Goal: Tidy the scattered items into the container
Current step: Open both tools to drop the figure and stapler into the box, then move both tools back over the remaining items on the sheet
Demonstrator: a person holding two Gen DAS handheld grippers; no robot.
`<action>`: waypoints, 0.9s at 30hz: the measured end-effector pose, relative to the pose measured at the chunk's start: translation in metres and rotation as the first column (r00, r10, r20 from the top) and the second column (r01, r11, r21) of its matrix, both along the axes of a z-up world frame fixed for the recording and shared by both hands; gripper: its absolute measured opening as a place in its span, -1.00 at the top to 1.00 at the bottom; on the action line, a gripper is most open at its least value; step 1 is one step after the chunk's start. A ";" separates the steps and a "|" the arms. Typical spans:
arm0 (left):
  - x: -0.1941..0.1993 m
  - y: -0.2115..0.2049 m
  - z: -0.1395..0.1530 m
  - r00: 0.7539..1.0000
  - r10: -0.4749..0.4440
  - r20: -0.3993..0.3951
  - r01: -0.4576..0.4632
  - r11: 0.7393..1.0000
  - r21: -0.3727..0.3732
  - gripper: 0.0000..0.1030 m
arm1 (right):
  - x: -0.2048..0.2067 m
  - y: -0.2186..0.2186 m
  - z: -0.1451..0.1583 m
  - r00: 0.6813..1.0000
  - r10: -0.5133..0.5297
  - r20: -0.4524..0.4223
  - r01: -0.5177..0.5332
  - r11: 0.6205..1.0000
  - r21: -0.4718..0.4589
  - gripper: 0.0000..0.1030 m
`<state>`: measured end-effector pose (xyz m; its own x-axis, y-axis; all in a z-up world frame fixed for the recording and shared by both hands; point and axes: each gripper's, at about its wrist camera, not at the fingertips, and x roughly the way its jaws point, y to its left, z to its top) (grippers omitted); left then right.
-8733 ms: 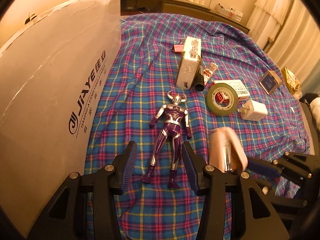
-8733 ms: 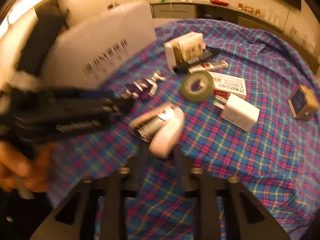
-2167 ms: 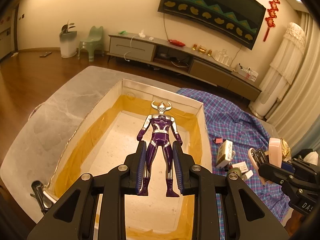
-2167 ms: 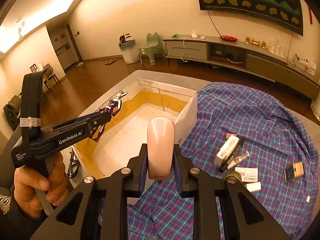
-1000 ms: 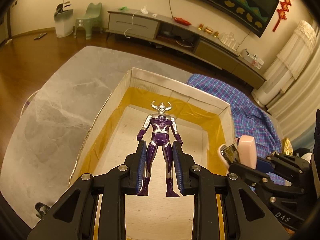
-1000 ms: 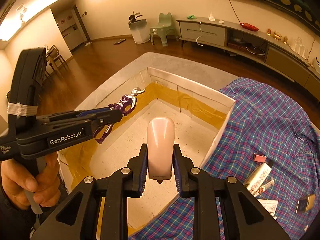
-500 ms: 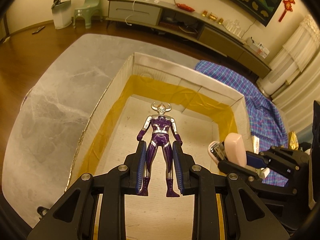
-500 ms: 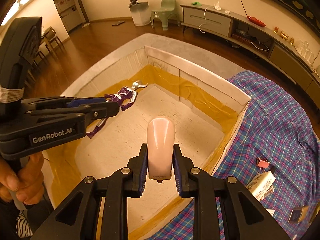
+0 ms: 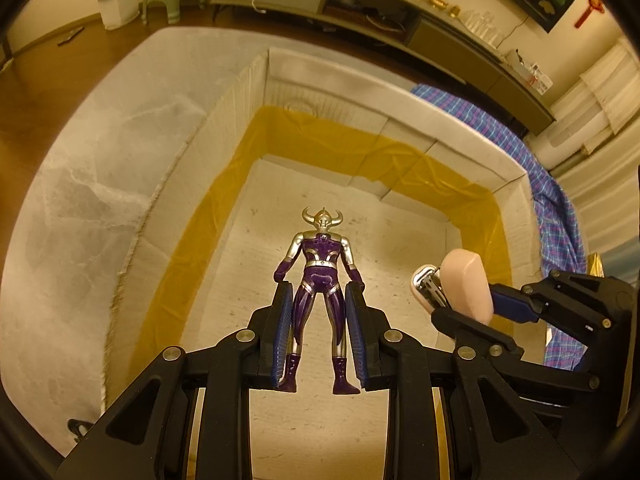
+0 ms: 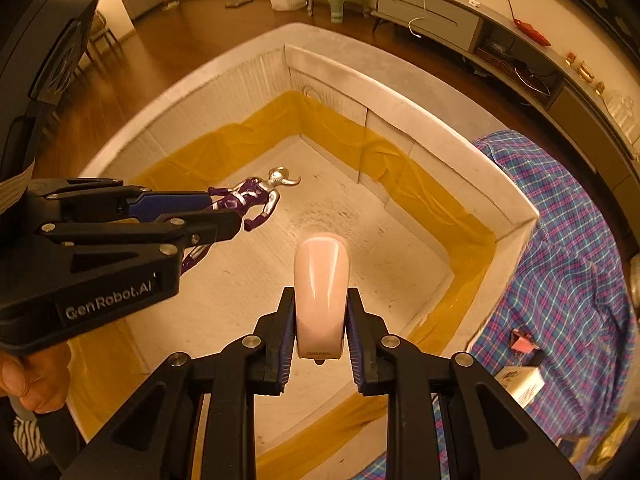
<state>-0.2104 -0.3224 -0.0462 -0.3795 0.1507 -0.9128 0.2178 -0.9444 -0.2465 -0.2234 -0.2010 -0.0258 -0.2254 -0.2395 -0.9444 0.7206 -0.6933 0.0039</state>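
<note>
My left gripper is shut on the legs of a purple and silver toy figure with a horned head, hanging over the inside of an open cardboard box lined with yellow tape. Seen from the right wrist, the same toy figure sticks out of the left gripper above the box floor. My right gripper is shut on a pink stapler, also held over the box interior. In the left wrist view the stapler and right gripper hang to the right of the figure.
The box stands on a grey marbled surface. A blue plaid cloth lies right of the box, with a pink clip and a white carton on it. A person's hand holds the left gripper's handle.
Both grippers have come lower and tilted further down over the box, so its floor fills more of each view. Toy figure and stapler stay held as before.
</note>
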 end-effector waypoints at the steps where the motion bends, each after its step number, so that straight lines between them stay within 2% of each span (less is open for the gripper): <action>1: -0.002 0.000 -0.002 1.000 -0.003 0.009 0.002 1.000 0.011 0.46 | -0.001 -0.002 -0.001 1.000 0.008 0.000 -0.008 1.000 0.015 0.52; 8: -0.026 -0.001 -0.007 0.999 0.000 0.043 -0.001 1.000 0.023 0.45 | -0.016 -0.012 -0.007 1.000 0.013 -0.015 -0.011 0.994 0.112 0.52; 12: -0.038 -0.001 -0.014 0.998 0.008 0.056 -0.006 0.999 -0.031 0.42 | -0.021 -0.011 -0.008 1.000 -0.001 -0.031 0.005 0.993 0.121 0.47; 13: -0.037 0.000 -0.015 0.998 0.012 0.058 -0.009 0.999 -0.049 0.37 | -0.020 -0.010 -0.007 0.999 -0.005 -0.036 0.009 0.993 0.114 0.47; 15: -0.033 0.000 -0.014 0.998 0.023 0.057 -0.020 0.998 -0.055 0.06 | -0.016 -0.006 -0.002 0.999 -0.010 -0.053 0.015 0.995 0.095 0.30; 16: -0.029 0.000 -0.012 0.998 0.029 0.054 -0.026 0.999 -0.046 0.04 | -0.014 -0.003 0.002 0.998 -0.013 -0.065 0.018 0.996 0.084 0.24; 19: -0.015 -0.001 0.001 0.999 0.032 0.036 -0.031 0.999 -0.029 0.04 | -0.004 0.012 0.021 0.995 -0.031 -0.091 0.031 1.000 0.001 0.19; 22: 0.008 0.007 0.023 1.000 0.020 -0.011 -0.021 0.999 -0.031 0.04 | 0.009 0.039 0.046 0.994 -0.063 -0.086 0.049 0.987 -0.153 0.16; 24: 0.029 0.017 0.043 0.998 0.003 -0.064 -0.007 0.999 -0.054 0.04 | 0.023 0.062 0.060 0.994 -0.073 -0.086 0.048 0.965 -0.258 0.16; 27: 0.062 0.041 0.073 0.987 -0.047 -0.152 0.032 0.995 -0.098 0.04 | 0.048 0.106 0.073 0.993 -0.084 -0.077 0.046 0.911 -0.409 0.12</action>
<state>-0.1483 -0.2809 0.0268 -0.5119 0.0837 -0.8549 0.1460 -0.9723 -0.1827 -0.1751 -0.0952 0.0475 -0.3336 -0.5800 -0.7431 0.6846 -0.6910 0.2320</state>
